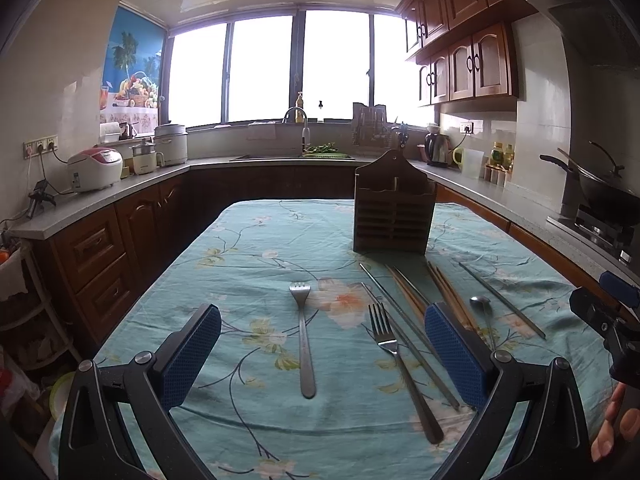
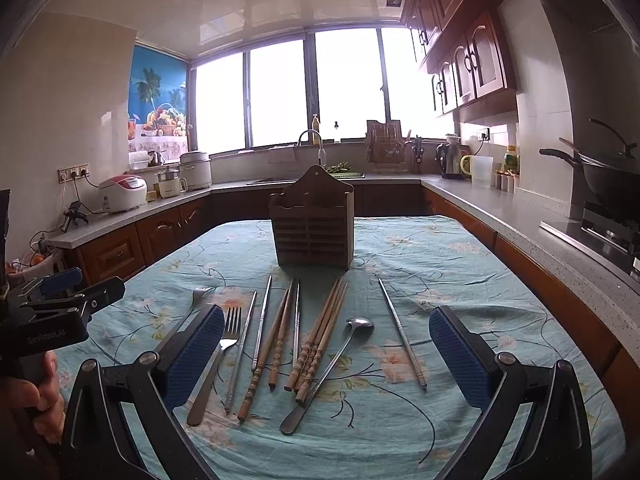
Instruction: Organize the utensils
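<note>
A brown slatted utensil holder (image 1: 393,210) stands upright on the floral teal tablecloth (image 1: 248,264); it shows in the right wrist view too (image 2: 312,228). In front of it lie two metal forks (image 1: 303,336) (image 1: 396,364), a metal spoon (image 2: 340,356), several wooden chopsticks (image 2: 316,356) and several metal chopsticks (image 2: 402,338). My left gripper (image 1: 322,354) is open and empty above the forks. My right gripper (image 2: 326,354) is open and empty above the chopsticks and spoon.
Grey counters run along both sides and the back, with rice cookers (image 1: 96,168) at left, a sink (image 1: 296,156) at the back, and a kettle (image 1: 436,150) and a wok on a stove (image 1: 600,196) at right. The right gripper shows at the left view's right edge (image 1: 608,320).
</note>
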{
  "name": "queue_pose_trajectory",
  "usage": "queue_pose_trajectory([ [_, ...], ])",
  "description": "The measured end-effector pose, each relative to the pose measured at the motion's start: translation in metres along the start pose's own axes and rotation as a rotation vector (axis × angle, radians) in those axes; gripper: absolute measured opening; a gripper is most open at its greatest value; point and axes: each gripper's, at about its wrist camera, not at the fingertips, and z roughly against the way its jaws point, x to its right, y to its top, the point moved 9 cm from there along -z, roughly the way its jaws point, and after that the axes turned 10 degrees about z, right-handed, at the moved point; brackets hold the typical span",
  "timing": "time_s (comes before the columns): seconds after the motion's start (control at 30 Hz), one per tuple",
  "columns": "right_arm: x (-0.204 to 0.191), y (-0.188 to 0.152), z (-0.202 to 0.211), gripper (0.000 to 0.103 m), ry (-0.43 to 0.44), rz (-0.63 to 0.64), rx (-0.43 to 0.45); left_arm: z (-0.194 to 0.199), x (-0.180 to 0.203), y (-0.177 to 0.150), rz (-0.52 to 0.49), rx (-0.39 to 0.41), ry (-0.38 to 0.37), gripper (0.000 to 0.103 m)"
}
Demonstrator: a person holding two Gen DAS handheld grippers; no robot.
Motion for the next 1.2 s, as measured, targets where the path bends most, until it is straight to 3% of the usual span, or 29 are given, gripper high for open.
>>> queue_pose_trajectory([
  [1.2,-0.008,-0.014,-0.027,0.103,0.022,-0.024,0.015,0.002,0.001,0.001,-0.008,0.010,-0.001,0.102],
])
